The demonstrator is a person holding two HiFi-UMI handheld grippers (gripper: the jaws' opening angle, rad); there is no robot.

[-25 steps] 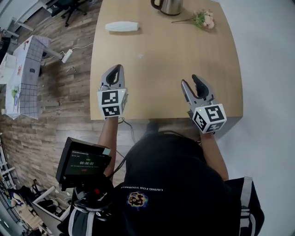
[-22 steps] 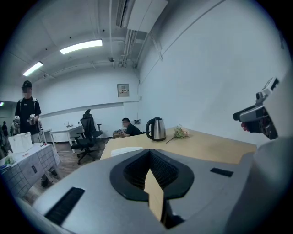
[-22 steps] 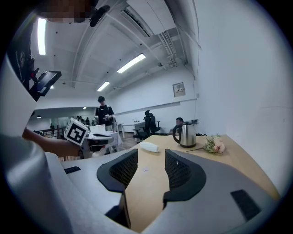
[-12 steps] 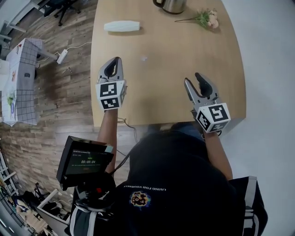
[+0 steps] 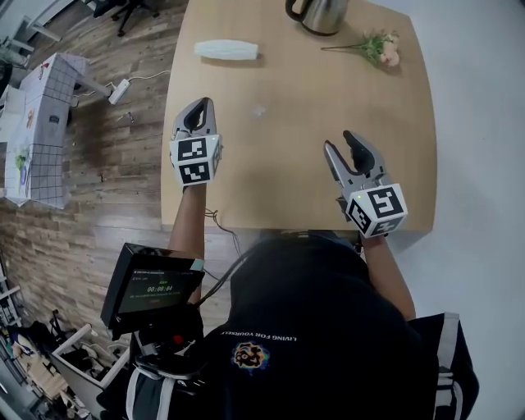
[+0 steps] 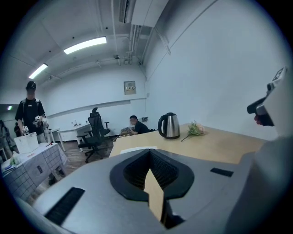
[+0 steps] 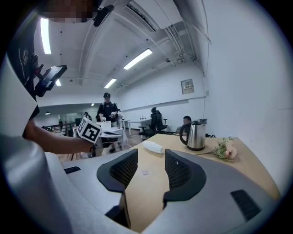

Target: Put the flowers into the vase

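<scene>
The left grey two-jaw gripper (image 5: pixel 202 104) was closed to a thin slit and held nothing; its own view (image 6: pixel 149 151) showed only tabletop past the tips. The right grey two-jaw gripper (image 5: pixel 338 140) stood wide apart and empty (image 7: pixel 151 153). Both hovered over the near edge of the light wooden table (image 5: pixel 287 176), in the middle of the head view, well apart from everything else on it.

The small bunch of flowers (image 5: pixel 382 47) lay flat at the upper right. Its long axis ran nearly left to right, with the thin stem pointing left towards the stainless steel kettle (image 5: pixel 318 14) and the pale pink bloom and green leaves at the right end. The white ribbed vase (image 5: pixel 226 49) lay on its side at the upper left, also lengthwise left to right.
</scene>
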